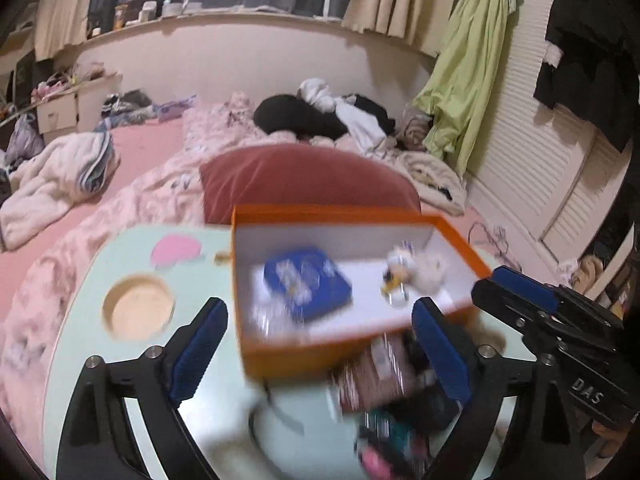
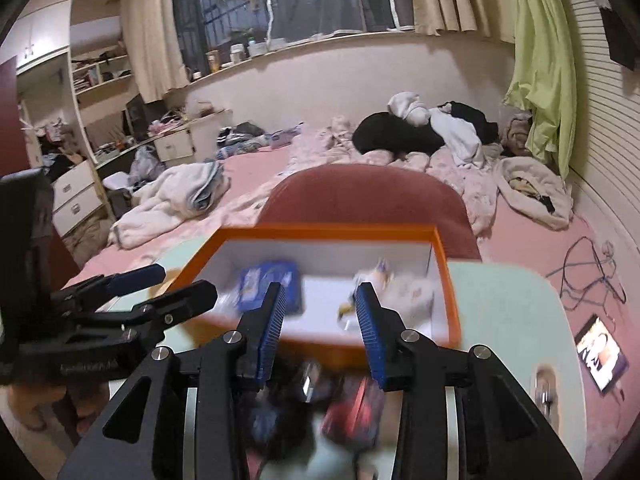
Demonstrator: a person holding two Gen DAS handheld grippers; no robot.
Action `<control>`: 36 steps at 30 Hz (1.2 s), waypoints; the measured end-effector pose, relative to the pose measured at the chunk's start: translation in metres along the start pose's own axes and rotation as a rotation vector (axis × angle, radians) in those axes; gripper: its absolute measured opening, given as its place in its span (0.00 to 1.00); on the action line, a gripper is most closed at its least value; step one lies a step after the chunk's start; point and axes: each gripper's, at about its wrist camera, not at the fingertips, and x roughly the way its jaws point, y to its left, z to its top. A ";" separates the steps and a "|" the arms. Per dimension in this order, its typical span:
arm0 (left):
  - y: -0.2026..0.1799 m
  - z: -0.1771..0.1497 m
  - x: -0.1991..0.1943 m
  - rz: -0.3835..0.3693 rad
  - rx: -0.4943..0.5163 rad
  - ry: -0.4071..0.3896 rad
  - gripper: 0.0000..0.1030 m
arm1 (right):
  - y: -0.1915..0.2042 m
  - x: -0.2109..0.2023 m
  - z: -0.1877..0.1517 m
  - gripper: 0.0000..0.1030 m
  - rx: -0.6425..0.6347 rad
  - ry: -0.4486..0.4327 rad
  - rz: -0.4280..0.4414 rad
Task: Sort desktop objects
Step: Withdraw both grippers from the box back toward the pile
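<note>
Nearest to my two cameras lay a blurred heap of small packets (image 1: pixel 380 384), dark and reddish wrappers with a pink and a teal scrap among them, piled on the pale green tabletop (image 1: pixel 132 360) at its near edge. My left gripper (image 1: pixel 320 348) stood wide, its blue ribbed pads spread to either side of the near wall of the orange box (image 1: pixel 304 356), with nothing pressed between them. My right gripper (image 2: pixel 320 328) stood narrower but also empty, the pads parted above the heap, which in that view showed as a red packet (image 2: pixel 356 408) and darker things beside it, too smeared to name. I judged that the coming move turned on this: the heap lay just below and before the right gripper, between it and the box, so the right hand was the nearer one for the next pick, and the box waited straight ahead, its long side running across the tabletop. Inside its white floor rested a flat blue packet (image 1: pixel 308 282) toward the left and a fluffy white toy (image 1: pixel 424 268) toward the right. The box looked like stiff card. A round wooden recess (image 1: pixel 138 308) and a pink patch (image 1: pixel 176 250) marked the tabletop's left side.
</note>
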 end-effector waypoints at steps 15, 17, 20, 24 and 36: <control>-0.009 -0.079 -0.006 -0.008 0.019 0.130 1.00 | -0.004 -0.002 -0.087 0.55 -0.078 0.291 -0.088; 0.000 -0.081 -0.003 -0.062 -0.032 0.141 1.00 | -0.006 0.007 -0.088 0.67 -0.070 0.292 -0.103; 0.007 -0.085 -0.010 -0.064 -0.069 0.109 1.00 | -0.006 0.015 -0.092 0.67 -0.077 0.292 -0.107; -0.003 -0.088 -0.011 -0.001 -0.001 0.145 1.00 | -0.007 0.022 -0.093 0.68 -0.074 0.291 -0.104; -0.030 -0.102 -0.010 0.085 0.192 0.186 1.00 | -0.004 0.019 -0.092 0.70 -0.075 0.287 -0.103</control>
